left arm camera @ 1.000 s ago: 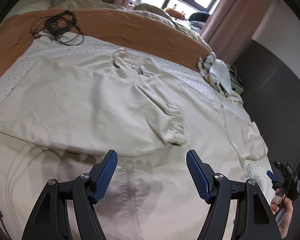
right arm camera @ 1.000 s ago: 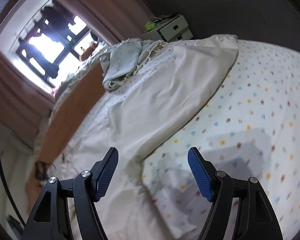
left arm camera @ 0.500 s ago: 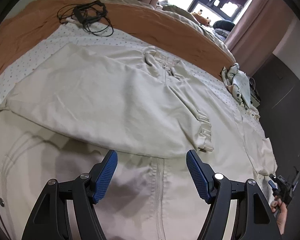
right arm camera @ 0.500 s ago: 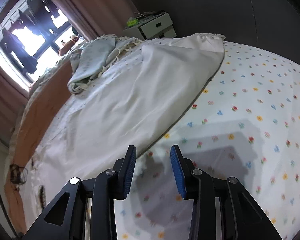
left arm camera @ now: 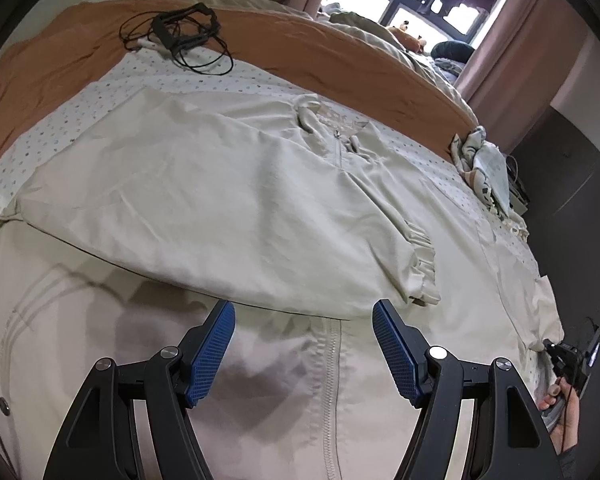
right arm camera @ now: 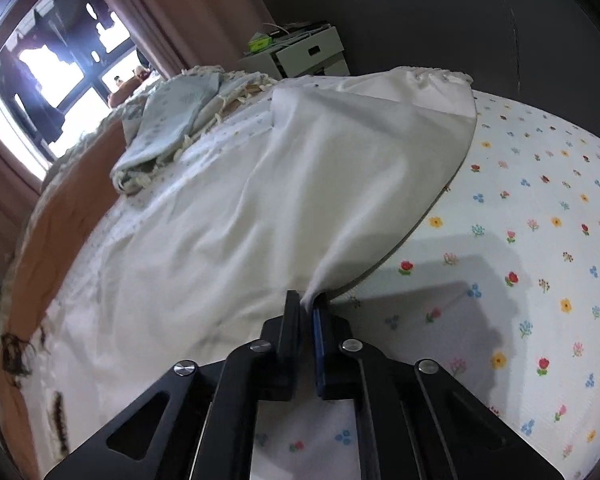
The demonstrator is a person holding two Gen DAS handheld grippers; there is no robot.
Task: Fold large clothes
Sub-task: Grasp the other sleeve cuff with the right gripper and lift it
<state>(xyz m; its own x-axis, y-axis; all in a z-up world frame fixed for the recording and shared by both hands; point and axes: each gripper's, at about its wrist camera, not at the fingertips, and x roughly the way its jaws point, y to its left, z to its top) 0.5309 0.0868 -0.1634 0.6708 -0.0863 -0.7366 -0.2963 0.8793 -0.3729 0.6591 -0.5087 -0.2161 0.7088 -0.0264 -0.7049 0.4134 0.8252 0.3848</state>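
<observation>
Right wrist view shows our right gripper (right arm camera: pixel 309 306) closed on the edge of the jacket (left arm camera: pixel 228 208), which lies spread on the bed (right arm camera: pixel 540 240). One sleeve (left arm camera: pixel 380 216) is already folded across the front; the other sleeve and the body folds are left, we judge. Our left gripper (left arm camera: pixel 302 344) hangs open above the zipper (left arm camera: pixel 332 360), holding nothing. A cable bundle (left arm camera: pixel 180 36) and a crumpled cloth (left arm camera: pixel 484 164), perhaps a blanket, lie well apart, so nothing blocks the fold.
</observation>
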